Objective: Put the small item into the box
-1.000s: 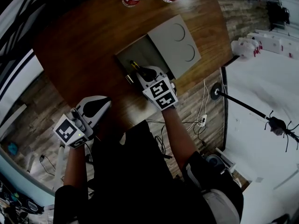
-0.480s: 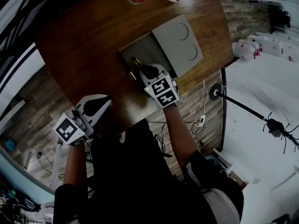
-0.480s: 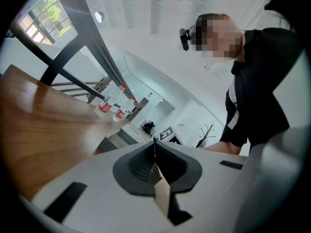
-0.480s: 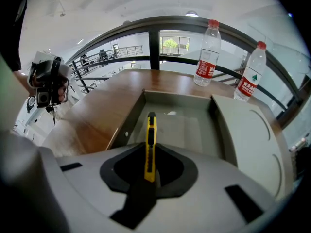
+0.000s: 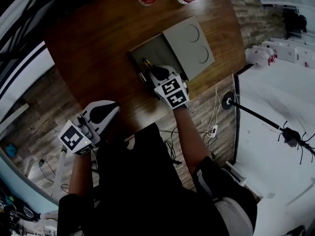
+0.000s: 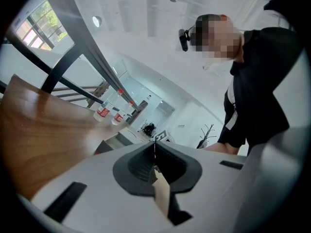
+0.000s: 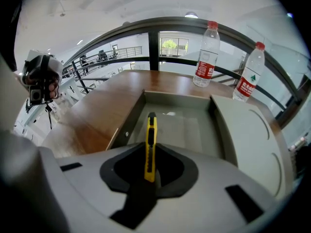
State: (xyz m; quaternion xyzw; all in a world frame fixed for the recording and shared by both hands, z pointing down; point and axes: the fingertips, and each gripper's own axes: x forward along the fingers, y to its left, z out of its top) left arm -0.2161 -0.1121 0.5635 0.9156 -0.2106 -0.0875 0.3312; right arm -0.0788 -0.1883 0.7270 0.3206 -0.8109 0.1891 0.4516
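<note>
Down by the person's body, the left gripper (image 5: 102, 113) hangs at the near edge of the wooden table (image 5: 93, 48), jaws pressed together on nothing, so it's out of this play. Further out, the right gripper (image 5: 156, 75) is clamped on the small item, a yellow utility knife (image 7: 151, 140), which points ahead over the near rim of the open grey box (image 7: 127, 123). That reads as the placing step. The next move, I'd judge, calls for reaching a touch further over the cavity, lowering, then parting the jaws so the knife lands flat on the floor and not on the rim. The floor looks almost bare, with one small pale scrap near the back that's too small to name. Right alongside the cavity lies the grey lid (image 7: 248, 130) with two circles on it, clear of the drop line. Beyond, two water bottles (image 7: 206, 57) (image 7: 249, 74) stand at the far edge, apart from the box, so they're no obstacle.
</note>
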